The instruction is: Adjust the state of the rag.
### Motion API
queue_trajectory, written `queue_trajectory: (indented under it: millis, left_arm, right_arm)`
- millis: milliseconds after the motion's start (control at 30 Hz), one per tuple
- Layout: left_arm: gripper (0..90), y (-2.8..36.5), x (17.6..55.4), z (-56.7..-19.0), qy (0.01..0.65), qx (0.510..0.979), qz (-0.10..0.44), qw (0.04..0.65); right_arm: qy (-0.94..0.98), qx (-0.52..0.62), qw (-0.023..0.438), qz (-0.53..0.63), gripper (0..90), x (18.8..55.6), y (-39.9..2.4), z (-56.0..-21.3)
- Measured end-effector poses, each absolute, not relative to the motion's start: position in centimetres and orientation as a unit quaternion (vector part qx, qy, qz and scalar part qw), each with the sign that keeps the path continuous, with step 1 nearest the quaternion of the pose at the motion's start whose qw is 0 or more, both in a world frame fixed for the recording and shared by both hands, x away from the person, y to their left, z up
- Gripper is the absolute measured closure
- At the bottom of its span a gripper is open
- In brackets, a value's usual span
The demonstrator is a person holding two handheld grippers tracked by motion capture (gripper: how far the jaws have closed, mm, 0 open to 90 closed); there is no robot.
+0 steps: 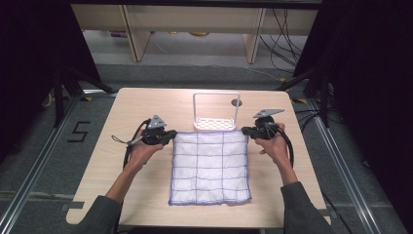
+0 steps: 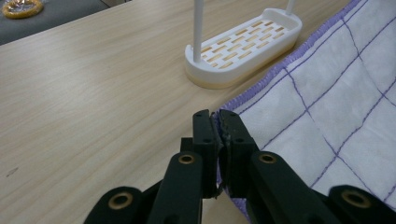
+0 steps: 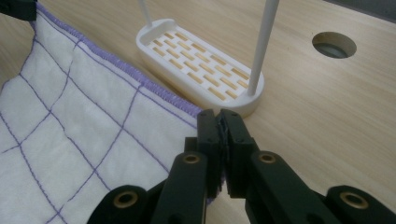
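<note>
From the high view I had the left gripper clamped on the far left corner of the cloth, which lay flat on the table, its far edge just in front of the white rack. My left gripper view showed what the overhead could not: purple hem pinched between closed jaws. To the right, the right gripper held the far right corner, and its own view showed the same pinch, plus the round hole beyond the rack.
</note>
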State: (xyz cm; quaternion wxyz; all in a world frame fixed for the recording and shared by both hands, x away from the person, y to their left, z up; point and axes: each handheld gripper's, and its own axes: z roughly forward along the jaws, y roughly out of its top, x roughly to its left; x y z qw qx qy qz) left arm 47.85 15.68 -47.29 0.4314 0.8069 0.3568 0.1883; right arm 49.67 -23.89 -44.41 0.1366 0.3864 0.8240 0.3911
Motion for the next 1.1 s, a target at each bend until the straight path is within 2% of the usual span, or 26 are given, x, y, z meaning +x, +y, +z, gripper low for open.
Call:
queue_trajectory:
  millis: [333, 367, 433, 533, 767, 1100]
  left_arm:
    - [85.5, 15.7, 46.1, -46.4, 0.346, 0.798, 0.198, 0.451]
    - [85.5, 16.0, 45.3, -46.0, 0.337, 0.804, 0.203, 0.445]
    - [85.5, 16.2, 44.4, -45.8, 0.330, 0.804, 0.206, 0.450]
    - [85.5, 16.3, 43.6, -45.7, 0.325, 0.806, 0.210, 0.448]
    - [85.5, 16.2, 41.6, -46.0, 0.322, 0.805, 0.210, 0.452]
    - [85.5, 16.7, 38.1, -45.7, 0.303, 0.805, 0.209, 0.465]
  right_arm:
    - [0.821, 0.366, 0.149, 0.413, 87.6, 47.9, -23.9, -42.8]
    - [0.817, 0.371, 0.136, 0.419, 87.6, 46.9, -23.8, -42.5]
    - [0.823, 0.355, 0.148, 0.418, 87.6, 46.1, -24.0, -42.1]
    - [0.823, 0.349, 0.142, 0.424, 87.6, 44.8, -24.0, -41.8]
    - [0.826, 0.338, 0.148, 0.425, 87.6, 43.0, -24.0, -41.7]
    - [0.828, 0.333, 0.135, 0.431, 87.6, 40.5, -24.4, -41.7]
